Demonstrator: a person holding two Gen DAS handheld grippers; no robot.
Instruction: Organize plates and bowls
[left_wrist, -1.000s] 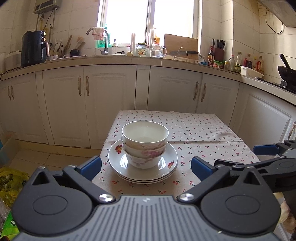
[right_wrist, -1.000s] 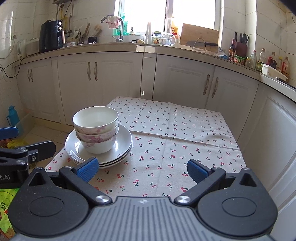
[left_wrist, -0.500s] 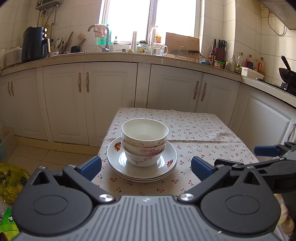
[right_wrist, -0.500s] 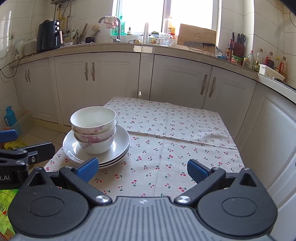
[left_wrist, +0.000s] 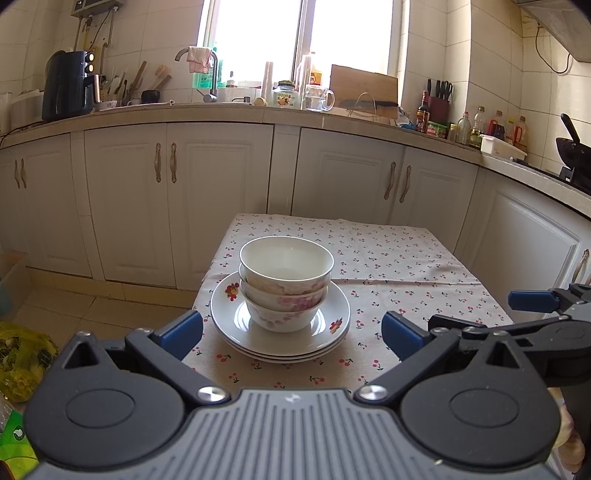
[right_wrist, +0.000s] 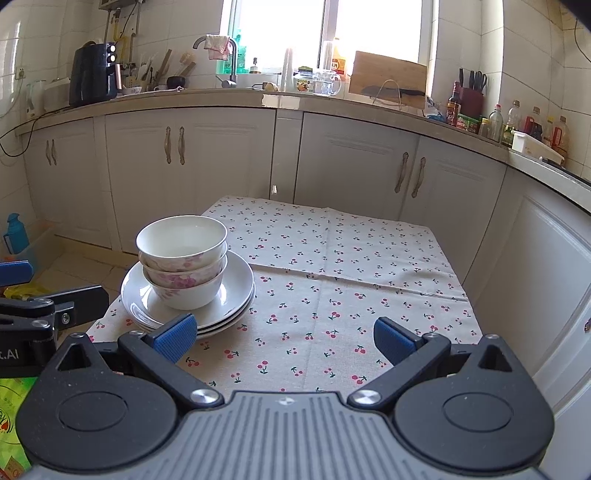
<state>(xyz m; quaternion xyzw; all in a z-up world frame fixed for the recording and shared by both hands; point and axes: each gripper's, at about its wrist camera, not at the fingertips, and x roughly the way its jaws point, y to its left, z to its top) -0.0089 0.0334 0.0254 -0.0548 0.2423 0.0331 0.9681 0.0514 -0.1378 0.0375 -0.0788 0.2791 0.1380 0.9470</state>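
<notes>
Three stacked bowls with pink flower prints sit on a stack of white plates near the front left of a table with a cherry-print cloth. The bowls and plates also show in the right wrist view. My left gripper is open and empty, held back from the plates' near edge. My right gripper is open and empty, over the table's near edge, to the right of the stack. Each gripper shows at the edge of the other's view.
White kitchen cabinets wrap behind and to the right of the table. The counter holds a sink tap, jars, a cutting board and bottles. A yellow-green bag lies on the floor at the left.
Both grippers have drawn back and up a little from the table; the stack looks slightly farther. Both stay open and empty. The bowls and plates have not moved.
</notes>
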